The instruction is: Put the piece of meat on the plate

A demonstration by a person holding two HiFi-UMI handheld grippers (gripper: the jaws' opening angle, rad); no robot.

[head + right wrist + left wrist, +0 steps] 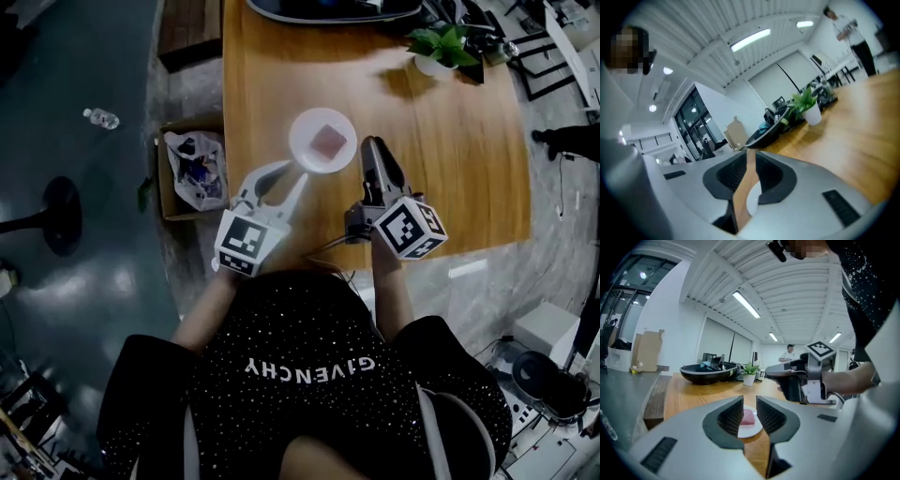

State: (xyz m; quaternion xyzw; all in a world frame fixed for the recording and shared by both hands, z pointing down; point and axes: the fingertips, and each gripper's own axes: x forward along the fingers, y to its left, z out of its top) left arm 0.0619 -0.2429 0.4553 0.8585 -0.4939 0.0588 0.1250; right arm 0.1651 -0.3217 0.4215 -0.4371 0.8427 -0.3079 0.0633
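**Meat is on the plate**

The left gripper point(292, 172) has its jaws apart, with nothing in them. The right gripper point(372, 143) has its jaws nearly together, with a thin empty gap. Just ahead, the flat, pink, square piece of meat point(327, 141) lies in the middle of the round white plate point(302, 127) on the wooden table point(450, 159).

A light brown wooden table point(450, 159) is standing on a dark floor point(84, 56). A leafy green plant in a white pot point(439, 52) is sitting near the table's far edge, close to a wide, dark, shallow bowl point(328, 7). An open cardboard box point(160, 183) holding a crumpled white plastic bag point(192, 159) is resting beside the table. A clear plastic bottle point(101, 118) is lying well apart from the box.
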